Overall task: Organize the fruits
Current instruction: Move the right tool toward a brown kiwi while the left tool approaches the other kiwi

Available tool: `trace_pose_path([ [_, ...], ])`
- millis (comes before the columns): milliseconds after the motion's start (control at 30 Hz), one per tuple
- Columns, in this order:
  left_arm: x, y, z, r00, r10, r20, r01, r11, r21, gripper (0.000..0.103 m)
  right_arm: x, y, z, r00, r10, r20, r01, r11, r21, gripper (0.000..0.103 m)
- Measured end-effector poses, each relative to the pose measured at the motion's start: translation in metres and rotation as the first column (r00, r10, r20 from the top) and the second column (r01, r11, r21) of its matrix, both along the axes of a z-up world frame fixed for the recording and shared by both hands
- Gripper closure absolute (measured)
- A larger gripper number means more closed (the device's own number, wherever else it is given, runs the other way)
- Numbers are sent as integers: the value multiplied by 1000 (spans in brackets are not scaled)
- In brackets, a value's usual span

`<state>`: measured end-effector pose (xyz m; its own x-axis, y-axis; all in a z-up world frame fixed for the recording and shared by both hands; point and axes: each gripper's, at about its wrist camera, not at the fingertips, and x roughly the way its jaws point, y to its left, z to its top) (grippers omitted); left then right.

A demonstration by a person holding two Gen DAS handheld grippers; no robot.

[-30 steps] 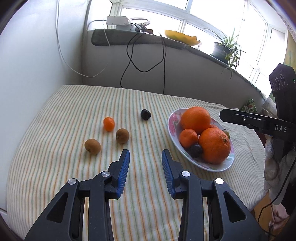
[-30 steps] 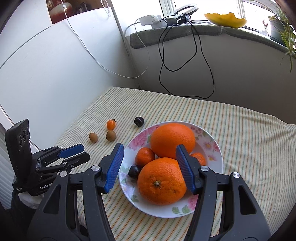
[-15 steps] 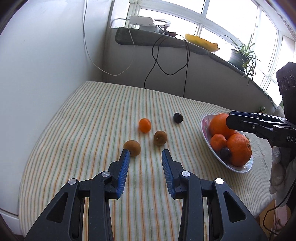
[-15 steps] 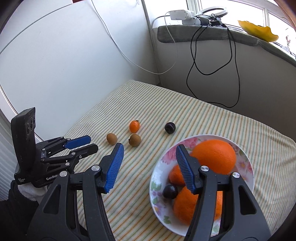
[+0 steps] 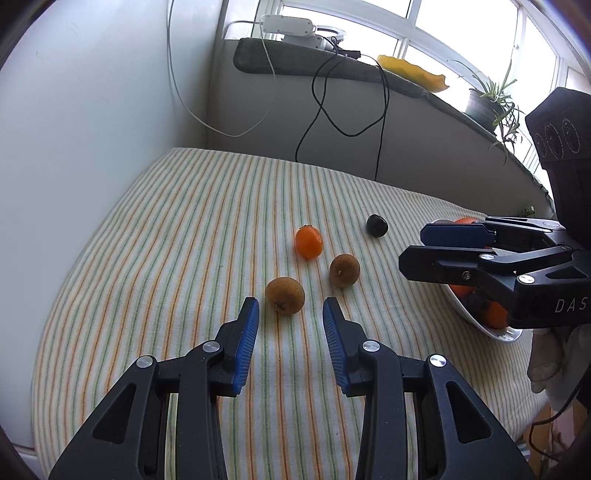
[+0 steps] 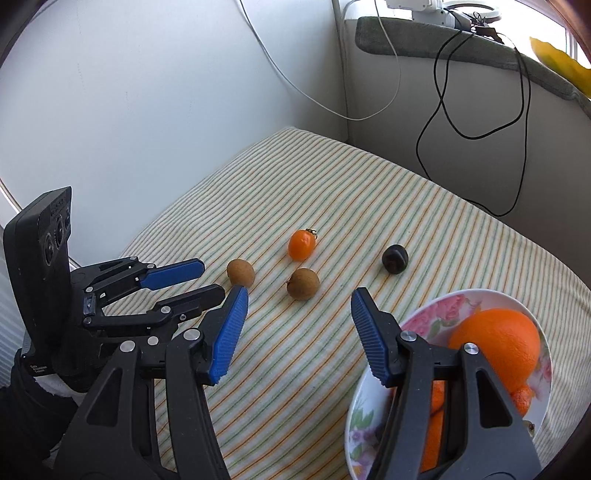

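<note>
showing bowl [image 6: 424,314] florals (left view: hidden).

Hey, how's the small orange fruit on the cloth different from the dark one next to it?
The orange fruit is bright and glossy; the dark fruit is nearly black and dull. The orange fruit is oval with a small stem on top; the dark fruit is rounder and a bit smaller. Both lie loose on the striped cloth, outside the bowl, and no gripper touches either.

Daylit windows [image 5: 461,33] above grey sill [image 5: 332,70], white wall [image 5: 92,110].
</note>
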<state>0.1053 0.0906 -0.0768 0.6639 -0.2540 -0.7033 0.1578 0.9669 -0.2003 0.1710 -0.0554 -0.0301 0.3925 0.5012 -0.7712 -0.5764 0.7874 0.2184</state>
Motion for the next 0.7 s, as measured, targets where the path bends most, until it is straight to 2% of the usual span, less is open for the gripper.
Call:
trace_pose_path([
  [100, 2, 0, -1, 1000, -5, -5, 5, 1000, 1, 69, 5, 9, -5, 1000, 13, -8, -13, 1000, -16, 49],
  [267, 7, 1, -4, 1000, -12, -13, 12, 1000, 0, 69, 13, 21, -14, 1000, 22, -21, -23, 998, -52, 50],
  [400, 12, 1, -7, 1000, -17, -22, 18, 1000, 4, 69, 20, 32, -24, 999, 27, -36, -31, 995, -91, 57],
  [700, 21, -1, -9, 999, -37, -34, 38, 999, 14, 69, 34, 46, -39, 998, 24, -59, -32, 991, -127, 60],
])
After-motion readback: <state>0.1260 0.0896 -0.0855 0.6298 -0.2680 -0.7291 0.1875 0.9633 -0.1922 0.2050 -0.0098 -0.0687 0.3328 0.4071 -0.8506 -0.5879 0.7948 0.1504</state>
